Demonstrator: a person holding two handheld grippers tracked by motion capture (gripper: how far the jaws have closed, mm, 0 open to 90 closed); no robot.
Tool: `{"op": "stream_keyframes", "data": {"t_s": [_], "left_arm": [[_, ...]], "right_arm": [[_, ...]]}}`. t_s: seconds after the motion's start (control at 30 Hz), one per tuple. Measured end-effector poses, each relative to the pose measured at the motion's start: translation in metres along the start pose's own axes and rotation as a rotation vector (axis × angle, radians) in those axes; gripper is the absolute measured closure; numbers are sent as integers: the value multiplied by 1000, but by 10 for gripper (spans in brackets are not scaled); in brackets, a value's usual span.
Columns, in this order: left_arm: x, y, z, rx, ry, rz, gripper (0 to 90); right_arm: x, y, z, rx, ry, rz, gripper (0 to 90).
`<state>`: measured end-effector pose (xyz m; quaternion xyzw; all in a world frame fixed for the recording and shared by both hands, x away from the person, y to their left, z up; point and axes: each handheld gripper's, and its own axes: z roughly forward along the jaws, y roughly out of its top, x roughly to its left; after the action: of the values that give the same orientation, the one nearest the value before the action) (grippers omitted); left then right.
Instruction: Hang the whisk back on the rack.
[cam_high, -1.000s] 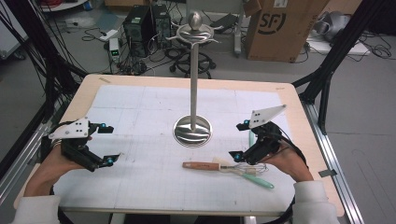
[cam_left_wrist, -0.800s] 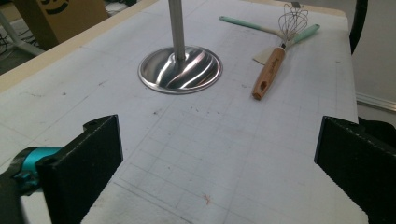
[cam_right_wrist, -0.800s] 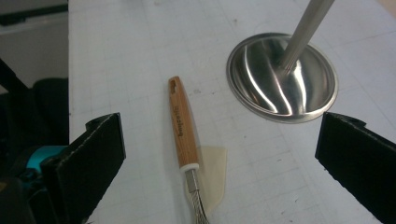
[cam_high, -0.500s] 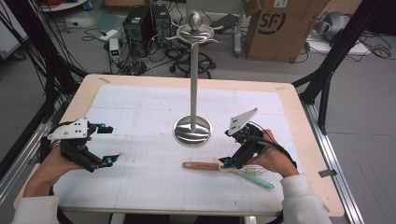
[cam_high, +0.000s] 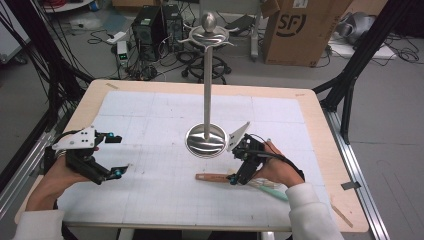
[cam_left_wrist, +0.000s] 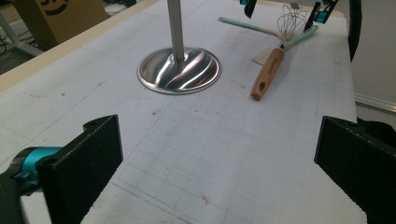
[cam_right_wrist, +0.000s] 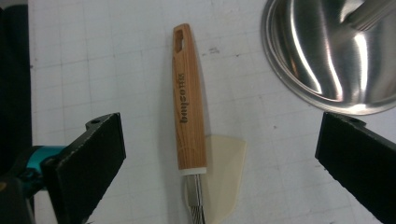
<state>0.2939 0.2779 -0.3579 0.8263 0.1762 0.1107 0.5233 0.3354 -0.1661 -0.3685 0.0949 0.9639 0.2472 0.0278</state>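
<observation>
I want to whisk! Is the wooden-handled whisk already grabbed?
No, the right gripper's black fingers stand open either side of the wooden-handled wire whisk.

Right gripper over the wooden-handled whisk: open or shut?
Open. The right gripper has its black jaws spread wide on either side of the wooden-handled wire whisk, which lies flat on the white gridded mat, untouched.

I see a whisk (cam_right_wrist: 190, 112) with a warm brown wood-grain handle, dark lettering printed along it and silver wires. Beneath it lies a spatula (cam_right_wrist: 226, 175) with a cream blade and mint-green handle. My right gripper (cam_high: 239, 172) and left gripper (cam_high: 116, 156) are black with teal accents. The stand (cam_high: 206, 141) is shiny silver. The mat (cam_high: 150, 185) is white with a faint grey grid; the table (cam_high: 320, 130) is pale wood.
</observation>
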Motion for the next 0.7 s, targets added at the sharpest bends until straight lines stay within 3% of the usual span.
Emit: {"op": "stream_keyframes", "data": {"t_s": [0.27, 0.37, 0.57, 0.7], "left_arm": [[0, -1, 2, 8, -5, -1, 17], [0, -1, 1, 5, -3, -1, 17], [1, -1, 2, 9, -2, -3, 17], [1, -2, 3, 13, -1, -12, 17]], "right_arm": [[3, 2, 19, 30, 49, -10, 3], [4, 3, 25, 68, 54, -28, 8], [6, 5, 31, 107, 91, -34, 74], [6, 5, 35, 132, 87, -36, 113]]}}
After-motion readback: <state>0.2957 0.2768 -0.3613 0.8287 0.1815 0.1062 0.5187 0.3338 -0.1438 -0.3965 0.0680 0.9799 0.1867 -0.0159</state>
